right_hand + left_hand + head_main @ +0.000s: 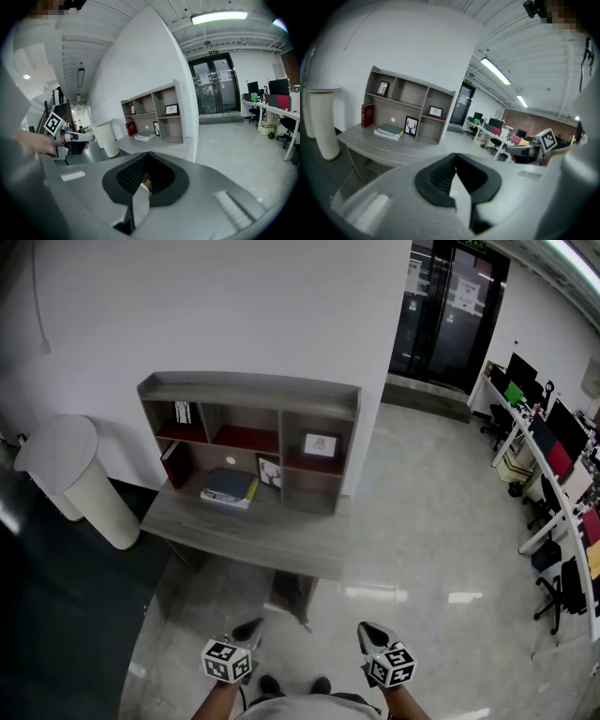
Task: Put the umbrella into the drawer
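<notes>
— Nearest? Left claw (247, 628) and right claw (374, 635)?
— Both closed, empty, held well short of the desk (272, 542).
— Umbrella?
— Could not make it out in any view.
— Farther out?
— Saw books (228, 487) on the desk below the shelf (248, 388), with a bin (80, 479) left of it.

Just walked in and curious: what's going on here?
A person stands before a grey desk with a shelf unit, holding the left gripper and right gripper out low. Both have jaws together, gripping nothing. No umbrella shows in any view, so nothing is being handled.
</notes>
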Motion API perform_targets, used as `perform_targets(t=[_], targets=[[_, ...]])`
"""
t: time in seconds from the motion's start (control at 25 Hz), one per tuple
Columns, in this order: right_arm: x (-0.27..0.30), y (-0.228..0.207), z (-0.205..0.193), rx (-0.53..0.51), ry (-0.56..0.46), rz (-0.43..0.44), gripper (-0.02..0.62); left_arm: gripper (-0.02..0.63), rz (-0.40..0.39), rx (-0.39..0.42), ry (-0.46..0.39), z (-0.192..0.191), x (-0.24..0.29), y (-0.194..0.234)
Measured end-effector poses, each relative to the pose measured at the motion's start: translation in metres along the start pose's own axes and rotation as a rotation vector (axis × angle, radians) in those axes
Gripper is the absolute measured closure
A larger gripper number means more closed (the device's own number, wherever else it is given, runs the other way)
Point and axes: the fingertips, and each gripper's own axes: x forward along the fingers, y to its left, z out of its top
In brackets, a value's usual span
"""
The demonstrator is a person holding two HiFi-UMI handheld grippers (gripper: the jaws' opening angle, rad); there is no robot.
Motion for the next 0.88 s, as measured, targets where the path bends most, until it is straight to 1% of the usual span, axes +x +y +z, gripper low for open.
perform_targets(t=[0.32, 0.88], targets=[[-0.004, -0.003, 0.002, 0.026, -0.018, -0.002, 0.589, 0.606, 0.013, -0.022, 0.001, -0.005, -0.003, -0.006], [-0.001, 0.006, 0.001, 0.028, -0.014, 0.000, 0.589, 0.606, 0.017, -0.042, -0.004, -0.008, -0.013, -0.005]])
